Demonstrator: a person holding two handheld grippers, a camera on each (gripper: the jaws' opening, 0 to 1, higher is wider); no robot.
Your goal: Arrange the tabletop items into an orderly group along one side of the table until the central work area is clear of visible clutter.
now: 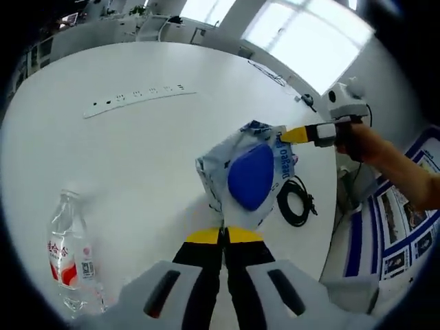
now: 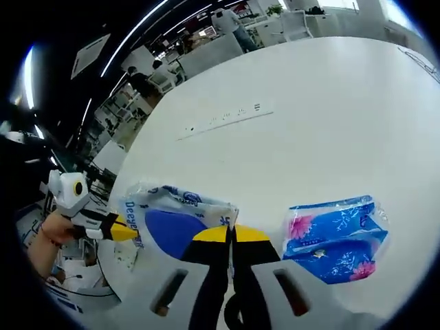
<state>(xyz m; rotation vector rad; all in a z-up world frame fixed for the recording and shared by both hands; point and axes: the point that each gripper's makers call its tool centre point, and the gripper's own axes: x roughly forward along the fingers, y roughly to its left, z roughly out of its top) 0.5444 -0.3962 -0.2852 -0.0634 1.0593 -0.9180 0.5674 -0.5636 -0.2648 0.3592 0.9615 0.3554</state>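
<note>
We hold the white plastic tissue pack w/ blue oval patch (image 1: 251, 175) lifted over the round white table (image 1: 130, 158), btwn both tongs. Left gripper (image 1: 223, 236) pinched closed on its 6 o'clock edge; right gripper (image 1: 292, 135) clamps its 2 o'clock corner. In right gripper view, own tips (image 2: 230, 234) closed on same pack (image 2: 172, 227). Blue floral tissue packet (image 2: 337, 237) lies at 3 o'clock. Clear water bottle w/ red label (image 1: 69, 258) at 8 o'clock, black coiled cable (image 1: 295, 203) at 4 o'clock.

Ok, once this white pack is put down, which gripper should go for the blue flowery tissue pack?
Right, probably. The blue flowery tissue pack lies just beside the right gripper, which like the left gripper is shut on the white pack. The left gripper's nearer neighbour is the water bottle.
</note>
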